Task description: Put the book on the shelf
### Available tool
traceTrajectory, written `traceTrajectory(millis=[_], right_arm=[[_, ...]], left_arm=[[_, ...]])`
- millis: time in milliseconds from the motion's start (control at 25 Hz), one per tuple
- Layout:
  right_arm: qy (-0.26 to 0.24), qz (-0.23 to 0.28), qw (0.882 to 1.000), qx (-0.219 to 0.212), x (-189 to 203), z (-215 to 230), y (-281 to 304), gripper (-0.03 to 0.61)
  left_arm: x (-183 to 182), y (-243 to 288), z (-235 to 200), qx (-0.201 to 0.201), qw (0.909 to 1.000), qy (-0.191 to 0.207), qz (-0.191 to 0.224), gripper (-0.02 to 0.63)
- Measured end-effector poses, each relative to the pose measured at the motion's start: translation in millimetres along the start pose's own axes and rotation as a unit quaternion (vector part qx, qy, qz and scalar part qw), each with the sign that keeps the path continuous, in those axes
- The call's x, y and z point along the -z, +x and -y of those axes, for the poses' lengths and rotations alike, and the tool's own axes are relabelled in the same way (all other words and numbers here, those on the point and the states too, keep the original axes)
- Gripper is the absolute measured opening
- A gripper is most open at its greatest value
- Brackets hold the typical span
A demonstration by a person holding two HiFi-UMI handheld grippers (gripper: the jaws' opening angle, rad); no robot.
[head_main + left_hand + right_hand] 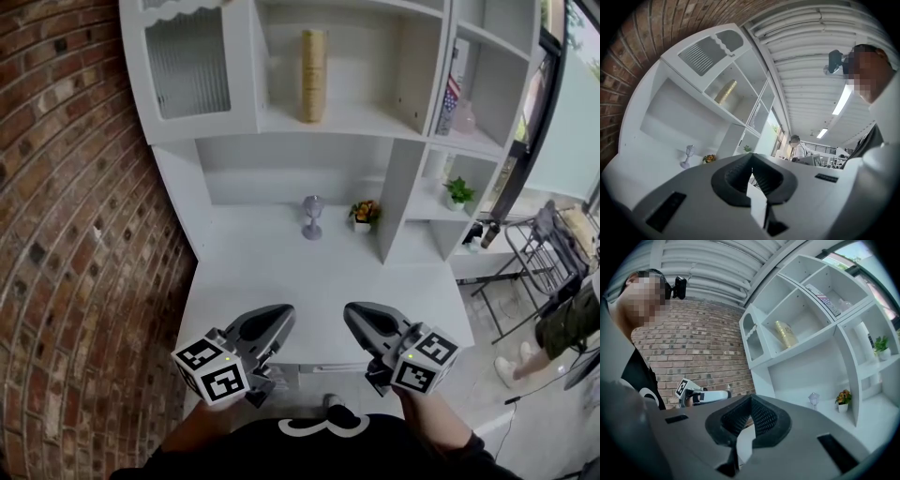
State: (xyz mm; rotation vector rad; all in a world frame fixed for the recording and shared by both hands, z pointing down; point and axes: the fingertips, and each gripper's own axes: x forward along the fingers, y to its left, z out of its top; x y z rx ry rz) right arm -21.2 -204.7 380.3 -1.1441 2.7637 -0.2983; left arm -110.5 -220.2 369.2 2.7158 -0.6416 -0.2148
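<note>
I hold the left gripper [279, 317] and right gripper [354, 315] over the white bench's [281, 272] near edge, fingers pressed together, empty; a brick wall [66, 206] flanks its left edge; the book [313, 75] stands on the shelf [356, 120]

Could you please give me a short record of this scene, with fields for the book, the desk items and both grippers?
Book: tan upright book, standing in the top middle compartment of the white shelf unit
Desk items: small grey goblet-shaped ornament; potted orange flowers, on the white desk surface
Left gripper: jaws together, empty, near the desk's front edge
Right gripper: jaws together, empty, beside the left one
Wall: red brick wall, left of the shelves
</note>
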Motion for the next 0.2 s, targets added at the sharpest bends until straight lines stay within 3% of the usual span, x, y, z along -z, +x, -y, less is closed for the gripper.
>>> traceTrajectory(millis=[200], right_arm=[[-0.001,0.001,1.0,-0.004,7,-14,1,0.009]], left_arm=[[9,-10,1,0.005,0.9999,-0.005,-0.008,0.003]])
